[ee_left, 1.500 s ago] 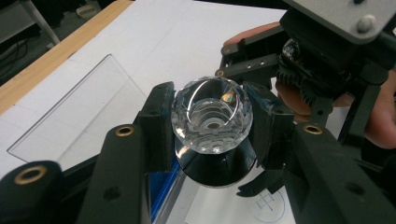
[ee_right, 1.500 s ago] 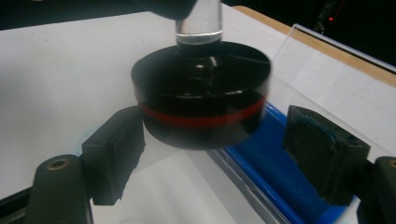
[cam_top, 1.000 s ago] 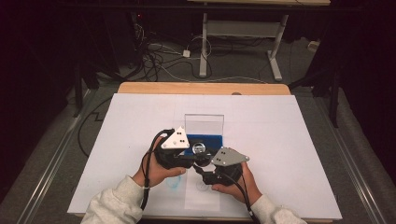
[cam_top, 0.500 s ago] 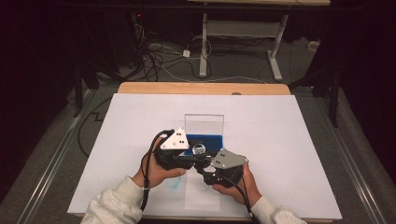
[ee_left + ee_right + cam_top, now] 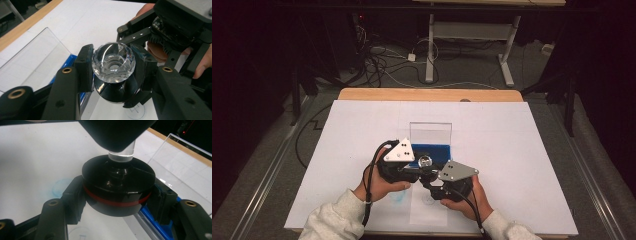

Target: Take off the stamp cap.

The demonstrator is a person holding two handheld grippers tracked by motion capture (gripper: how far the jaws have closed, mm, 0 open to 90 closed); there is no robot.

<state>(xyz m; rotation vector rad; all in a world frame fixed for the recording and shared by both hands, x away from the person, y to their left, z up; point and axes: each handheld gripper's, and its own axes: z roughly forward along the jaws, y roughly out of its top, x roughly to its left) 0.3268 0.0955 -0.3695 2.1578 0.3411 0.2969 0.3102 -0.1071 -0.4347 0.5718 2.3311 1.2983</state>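
A clear faceted knob (image 5: 113, 65) sits on a short clear stem (image 5: 121, 155) above a black disc with a red band (image 5: 118, 192). My left gripper (image 5: 113, 67) is shut on the knob, one pad on each side. From the opposite side, my right gripper (image 5: 117, 200) is shut on the black disc's rim. In the high view both grippers meet near the table's front middle, the left gripper (image 5: 424, 164) just above the right gripper (image 5: 428, 176), with the knob (image 5: 425, 161) glinting between them. The piece hangs above the white sheet.
Just behind the grippers stands a clear box (image 5: 430, 132) with a blue base (image 5: 434, 149) and an upright see-through panel (image 5: 37, 55). White paper (image 5: 522, 150) covers the wooden table (image 5: 427, 94). Faint blue circles (image 5: 398, 198) mark the paper near the front. Cables and table legs lie beyond.
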